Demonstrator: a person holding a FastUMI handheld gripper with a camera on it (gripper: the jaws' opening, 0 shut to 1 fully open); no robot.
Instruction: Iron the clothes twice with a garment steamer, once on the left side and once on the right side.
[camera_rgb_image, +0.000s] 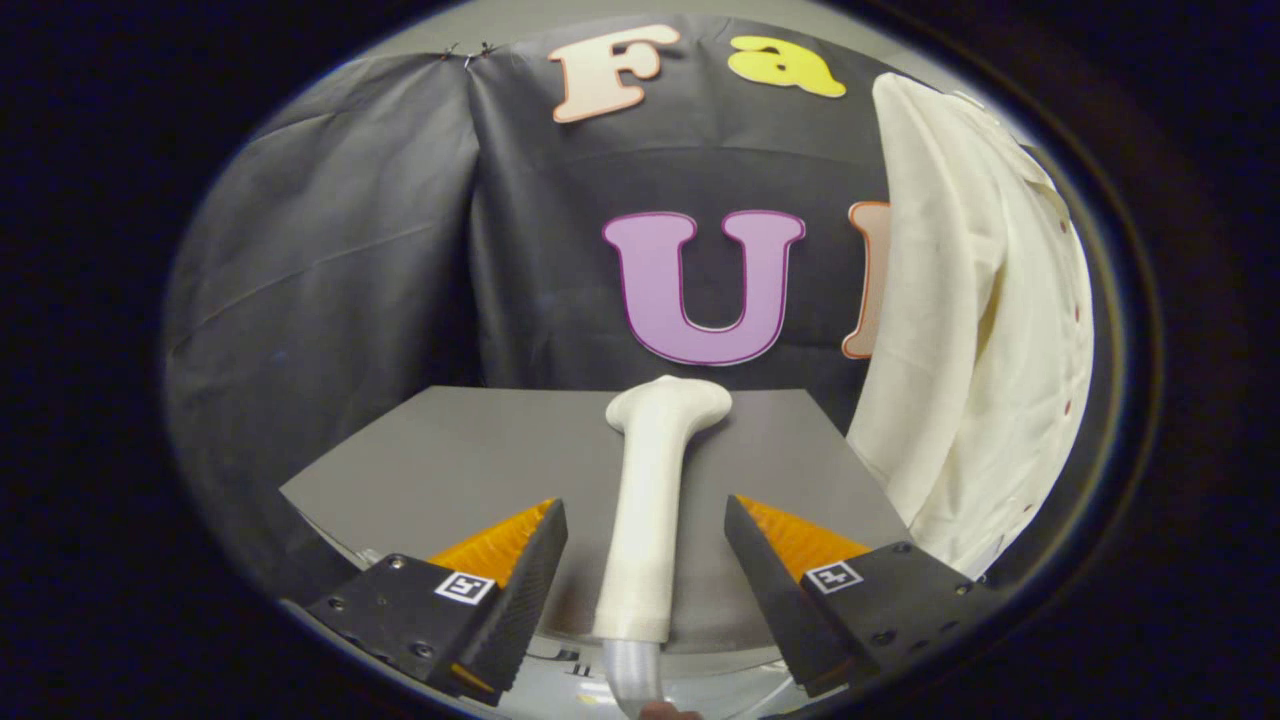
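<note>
We are looking forward along the gripper (645, 560), whose jaws are standing wide apart with a clear gap on each side of the garment steamer (650, 500). Neither finger is touching it, so the jaws are gripping nothing.

The steamer is lying between the fingers on the grey counter (440, 460), its long pale handle running away from us toward the far edge. Its broader head (670, 402) is resting at the far end, near the counter's back edge and just in front of the dark cloth wall (330, 250). At the near end, the handle is meeting a translucent ribbed hose (632, 680) that is dropping down below the fingers.

The clothes (970, 330), a cream-white garment, are hanging to the right of the steamer, draping down past the counter's right edge. A row of small dark dots, which may be buttons or buttonholes, is running down the garment's far right side; we cannot tell which. The garment is hanging well apart from the steamer head, and nothing is touching it.

The grey counter surface is spreading to the left of the steamer.
</note>
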